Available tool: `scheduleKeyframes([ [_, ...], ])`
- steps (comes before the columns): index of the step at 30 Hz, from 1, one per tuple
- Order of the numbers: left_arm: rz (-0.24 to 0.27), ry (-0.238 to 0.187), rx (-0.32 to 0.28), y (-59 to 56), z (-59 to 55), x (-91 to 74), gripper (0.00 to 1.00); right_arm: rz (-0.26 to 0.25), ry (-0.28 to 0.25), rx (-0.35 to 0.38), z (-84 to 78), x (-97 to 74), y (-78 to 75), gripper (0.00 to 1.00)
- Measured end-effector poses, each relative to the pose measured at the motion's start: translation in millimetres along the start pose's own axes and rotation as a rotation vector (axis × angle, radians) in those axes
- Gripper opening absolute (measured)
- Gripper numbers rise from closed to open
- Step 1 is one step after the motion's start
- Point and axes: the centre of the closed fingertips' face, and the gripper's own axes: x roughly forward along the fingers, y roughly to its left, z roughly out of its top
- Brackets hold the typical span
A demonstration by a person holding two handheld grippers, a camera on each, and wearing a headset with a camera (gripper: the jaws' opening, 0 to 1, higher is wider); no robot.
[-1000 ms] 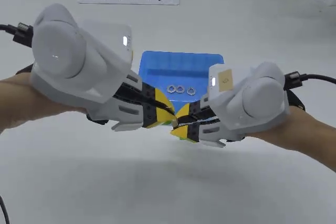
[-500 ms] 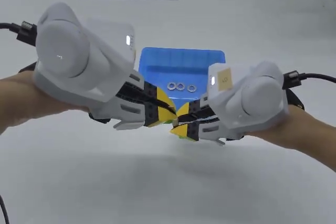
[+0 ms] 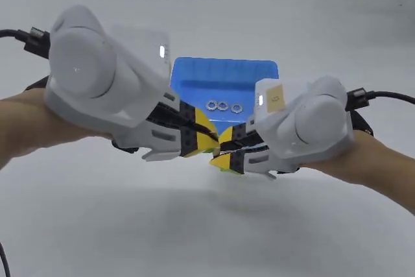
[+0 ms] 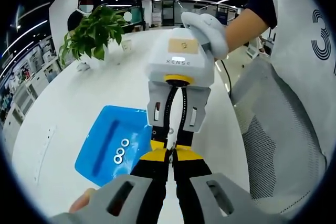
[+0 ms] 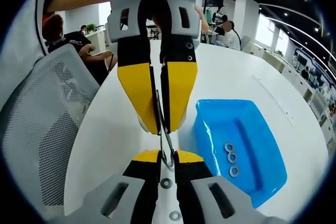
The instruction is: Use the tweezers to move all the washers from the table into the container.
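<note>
Step in hand, as I judge it: setting the grip on the tweezers between the two grippers before the next pick.

- Both meet tip to tip at centre of the head view, left gripper coming in from frame left, right gripper from frame right.
- Tweezers: thin metal strip in the right gripper view, running from that gripper's jaws at bottom centre up into the left gripper's yellow jaws.
- Left jaws: nearly pressed together, only a narrow slot, the tweezers lying in it; looks like a pinch.
- Right jaws: drawn close on the lower end of the tweezers, pinching it.
- Container: blue tray, just above the jaws in the head view; right of centre in the right gripper view.
- Washers: three in a row inside the container.
- Two loose washers on the bench, at bottom centre of the right gripper view, between that gripper's jaws.

To do it well (judgement): one gripper should hold firm while the other shifts. Clamp across the two arms so that a squeeze closes the tips. Don't let both let go at once. Leave the tips free and pointing down. Risk: the thin strip twisting or slipping out.
</note>
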Motion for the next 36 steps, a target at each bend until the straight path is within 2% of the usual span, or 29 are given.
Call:
scheduleKeyframes([
  [14,0.0,-0.014,-0.018,2.8,1.3,3.3,0.07,-0.009,0.006,0.014,-1.4,-0.5,-0.8,0.1],
  [17,0.006,-0.008,-0.004,0.8,1.2,3.1,0.07,-0.011,0.011,0.029,-1.5,-0.4,-0.5,0.1],
  [23,0.003,-0.002,-0.012,-3.3,-0.4,-2.1,0.07,-0.003,0.019,-0.002,2.3,0.2,5.1,0.1],
  [29,0.004,-0.014,-0.025,-5.9,6.9,-11.4,0.07,-0.009,0.011,0.001,14.7,-5.4,6.8,0.1],
  [36,0.036,-0.031,0.001,-5.9,19.8,-27.5,0.07,-0.034,0.001,-0.034,30.4,-17.2,4.7,0.1],
])
